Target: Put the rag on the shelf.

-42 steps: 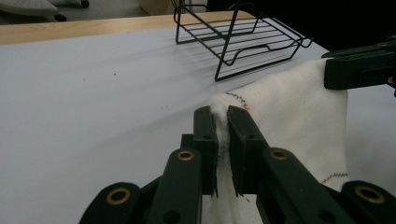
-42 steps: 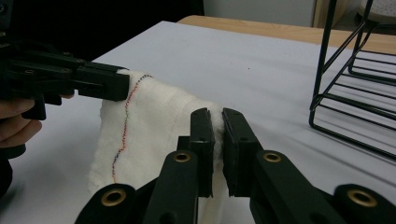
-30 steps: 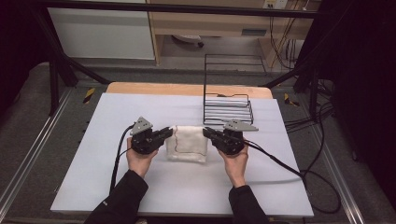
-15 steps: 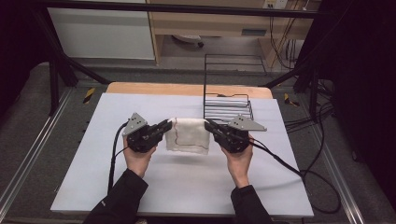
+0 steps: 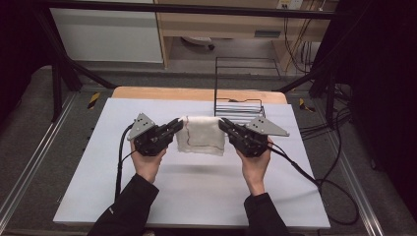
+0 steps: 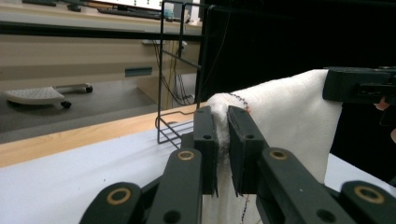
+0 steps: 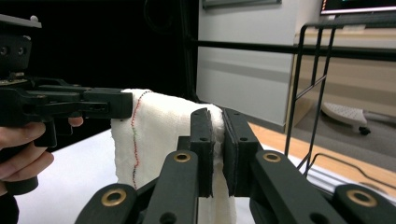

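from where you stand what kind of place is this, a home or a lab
Most likely a lab or recording workspace, not a home: a white sheet covers the table, cables trail across the floor, and metal frame rails flank the table, with dark curtains around it.

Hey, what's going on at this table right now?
A person is holding a white cloth with a hand-held gripper in each hand. The left gripper is shut on the cloth's left top corner and the right gripper is shut on its right top corner, so the cloth hangs stretched between them above the white table surface. Red and dark stitching runs along the cloth. A black wire rack stands behind the cloth, at the far side of the table.
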A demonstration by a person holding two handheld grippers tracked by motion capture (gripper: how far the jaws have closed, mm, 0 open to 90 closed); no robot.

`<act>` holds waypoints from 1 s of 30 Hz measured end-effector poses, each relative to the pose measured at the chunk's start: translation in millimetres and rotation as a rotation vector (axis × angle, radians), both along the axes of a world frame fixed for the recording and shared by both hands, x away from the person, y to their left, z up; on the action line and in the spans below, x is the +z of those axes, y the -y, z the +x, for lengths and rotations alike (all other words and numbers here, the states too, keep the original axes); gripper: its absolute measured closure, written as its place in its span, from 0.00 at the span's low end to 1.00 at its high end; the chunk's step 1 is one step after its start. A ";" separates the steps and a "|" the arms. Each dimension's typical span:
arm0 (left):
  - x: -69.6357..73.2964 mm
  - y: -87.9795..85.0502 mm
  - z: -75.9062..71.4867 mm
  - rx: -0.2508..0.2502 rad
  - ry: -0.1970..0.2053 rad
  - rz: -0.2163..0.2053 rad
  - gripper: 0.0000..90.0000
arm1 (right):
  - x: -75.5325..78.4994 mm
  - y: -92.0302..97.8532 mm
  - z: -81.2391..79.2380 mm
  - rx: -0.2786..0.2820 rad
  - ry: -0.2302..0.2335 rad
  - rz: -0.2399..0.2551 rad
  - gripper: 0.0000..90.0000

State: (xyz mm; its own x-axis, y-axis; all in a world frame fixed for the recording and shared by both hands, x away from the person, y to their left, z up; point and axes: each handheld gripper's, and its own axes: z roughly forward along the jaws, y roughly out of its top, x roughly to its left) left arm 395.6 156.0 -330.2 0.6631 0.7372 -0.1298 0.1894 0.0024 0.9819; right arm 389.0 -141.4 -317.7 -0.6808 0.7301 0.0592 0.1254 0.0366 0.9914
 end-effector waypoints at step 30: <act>49.4 32.5 12.7 -0.013 0.098 -0.049 0.92 | 41.3 27.0 3.3 -0.076 0.104 0.055 0.93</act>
State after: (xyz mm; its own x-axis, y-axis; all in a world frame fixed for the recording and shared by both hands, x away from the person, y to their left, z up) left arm 408.3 123.6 -280.9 0.6841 0.7226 -0.0998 0.0928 0.0495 0.9945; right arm 392.3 -168.3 -276.4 -0.6282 0.7774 0.0325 0.0226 -0.0235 0.9995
